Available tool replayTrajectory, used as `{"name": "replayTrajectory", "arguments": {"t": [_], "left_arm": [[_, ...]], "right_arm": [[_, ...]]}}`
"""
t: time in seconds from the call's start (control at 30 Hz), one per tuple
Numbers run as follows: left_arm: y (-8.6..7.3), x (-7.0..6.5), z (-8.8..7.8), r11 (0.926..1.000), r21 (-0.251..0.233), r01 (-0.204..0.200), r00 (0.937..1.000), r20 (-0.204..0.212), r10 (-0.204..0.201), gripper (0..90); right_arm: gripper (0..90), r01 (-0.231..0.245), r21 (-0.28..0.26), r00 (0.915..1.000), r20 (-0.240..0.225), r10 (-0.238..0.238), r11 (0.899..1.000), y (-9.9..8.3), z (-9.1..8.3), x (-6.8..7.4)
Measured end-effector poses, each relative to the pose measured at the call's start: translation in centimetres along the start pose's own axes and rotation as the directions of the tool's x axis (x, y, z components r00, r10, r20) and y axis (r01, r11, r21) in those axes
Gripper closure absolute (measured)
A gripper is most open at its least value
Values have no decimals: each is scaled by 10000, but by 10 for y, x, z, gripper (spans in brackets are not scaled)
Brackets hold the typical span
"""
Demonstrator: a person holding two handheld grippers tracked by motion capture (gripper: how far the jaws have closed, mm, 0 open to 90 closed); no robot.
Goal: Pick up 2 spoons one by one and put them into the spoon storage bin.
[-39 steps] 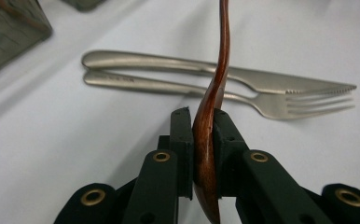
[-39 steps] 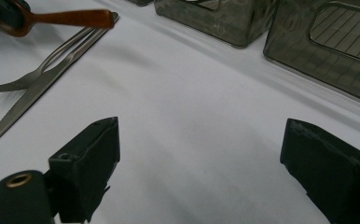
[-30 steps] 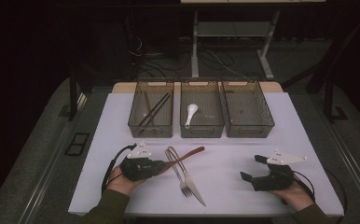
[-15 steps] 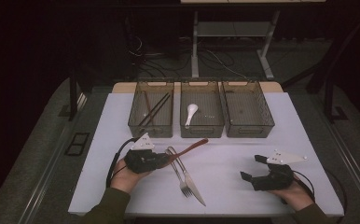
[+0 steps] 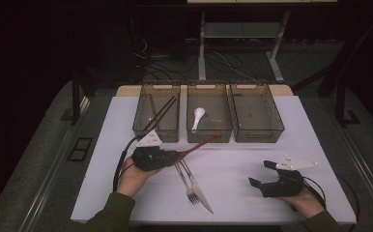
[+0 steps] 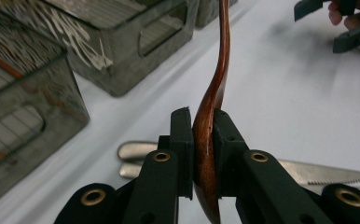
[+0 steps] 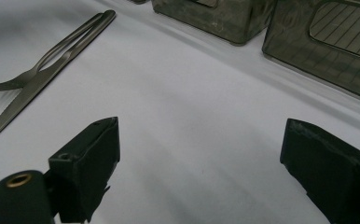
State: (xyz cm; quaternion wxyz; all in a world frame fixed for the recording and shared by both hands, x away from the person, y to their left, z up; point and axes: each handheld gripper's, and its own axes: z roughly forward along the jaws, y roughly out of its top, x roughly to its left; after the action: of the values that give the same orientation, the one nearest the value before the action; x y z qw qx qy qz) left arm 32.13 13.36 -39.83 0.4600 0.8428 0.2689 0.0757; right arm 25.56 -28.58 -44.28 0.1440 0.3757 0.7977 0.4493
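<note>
left gripper (image 5: pixel 171 155): pads pinched on the bowl end of the wooden spoon (image 5: pixel 199 144), seen edge-on between the jaws in the left gripper view (image 6: pixel 205 154)
wooden spoon: lifted off the table (image 5: pixel 315 145), handle slanting up and away toward the front wall of the middle bin (image 5: pixel 209 111)
left hand (image 5: pixel 134 176): near the table's front left, cable looping behind it
right gripper (image 5: pixel 262 174): jaws spread wide with nothing between them, resting low over bare table at the front right; the right gripper view shows its two pads (image 7: pixel 92 161) well apart
fork (image 5: pixel 185 180): flat on the table, just beside and partly crossing the knife (image 5: pixel 199 191), between the two grippers
left bin (image 5: pixel 156 112): holds dark chopsticks (image 5: pixel 163 112)
middle bin: holds a white spoon (image 5: pixel 197 116)
right bin (image 5: pixel 255 112): contents not discernible
bins: three in a row along the table's far edge, side by side
</note>
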Motion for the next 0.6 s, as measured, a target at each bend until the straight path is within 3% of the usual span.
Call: {"name": "replayTrajectory", "arguments": {"t": [0.37, 0.6], "left_arm": [[22, 7, 9, 9990, -452, -51, 9999, -121, 46, 809], [38, 13, 26, 9976, -690, 15, 10000, -78, -20, 809]], "right_arm": [[122, -13, 5, 10000, 11, 13, 10000, 0, 0, 0], [122, -43, 4, 10000, 16, 43, 10000, 0, 0, 0]]}}
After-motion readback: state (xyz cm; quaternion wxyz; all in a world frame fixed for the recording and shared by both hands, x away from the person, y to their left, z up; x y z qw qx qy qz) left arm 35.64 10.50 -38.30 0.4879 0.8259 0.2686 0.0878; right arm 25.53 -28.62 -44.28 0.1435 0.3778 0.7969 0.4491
